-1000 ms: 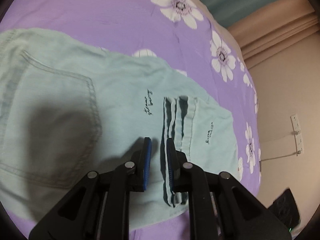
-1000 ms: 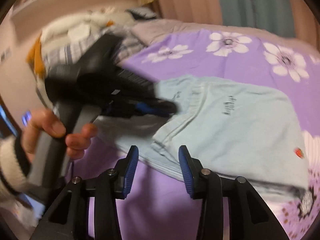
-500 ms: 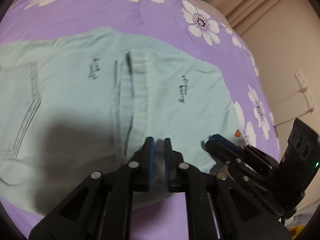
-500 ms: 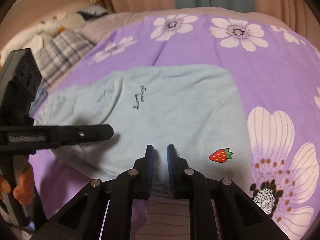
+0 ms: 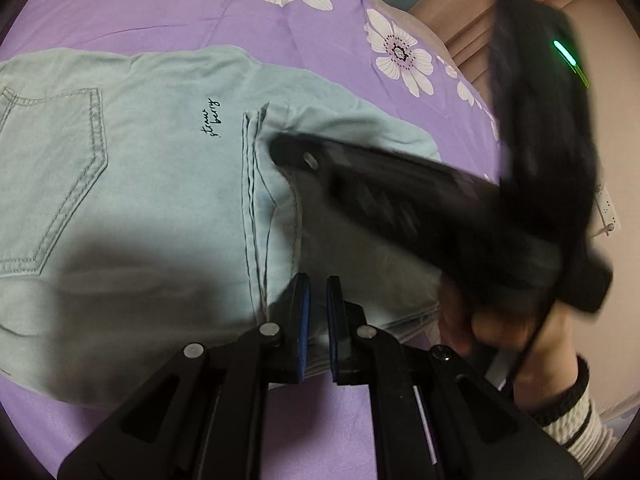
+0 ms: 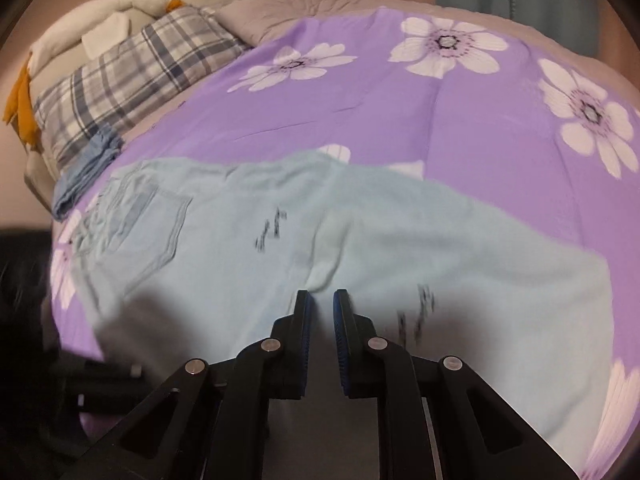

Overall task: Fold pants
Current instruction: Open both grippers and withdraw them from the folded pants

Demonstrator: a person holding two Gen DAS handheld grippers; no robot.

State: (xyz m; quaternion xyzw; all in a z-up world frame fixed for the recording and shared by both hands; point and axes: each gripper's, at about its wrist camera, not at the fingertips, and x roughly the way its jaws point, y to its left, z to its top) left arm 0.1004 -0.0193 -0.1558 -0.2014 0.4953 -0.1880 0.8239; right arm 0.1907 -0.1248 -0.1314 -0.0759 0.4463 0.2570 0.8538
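The pale blue pants (image 5: 168, 184) lay flat on the purple flowered bedspread (image 5: 200, 12), filling the centre of both views. By the look of it the job was partly done: the legs appeared already doubled over the seat, with stacked hems (image 5: 256, 184) showing mid-frame in the left wrist view, and at least one more fold seemed left to make.

The left hand-held gripper (image 5: 317, 320) sat at the lower centre, its blue pads drawn almost together on the near edge of the cloth; whether cloth was truly pinched between them could not be told. The right hand-held gripper (image 6: 320, 324) stood likewise nearly together over the fabric, its grip equally unclear.

Only the left wrist view showed the other tool, blurred, crossing the right of the frame, and the back pocket (image 5: 52, 176) sharply. Only the right wrist view showed the plaid pillow (image 6: 132, 72) at upper left.
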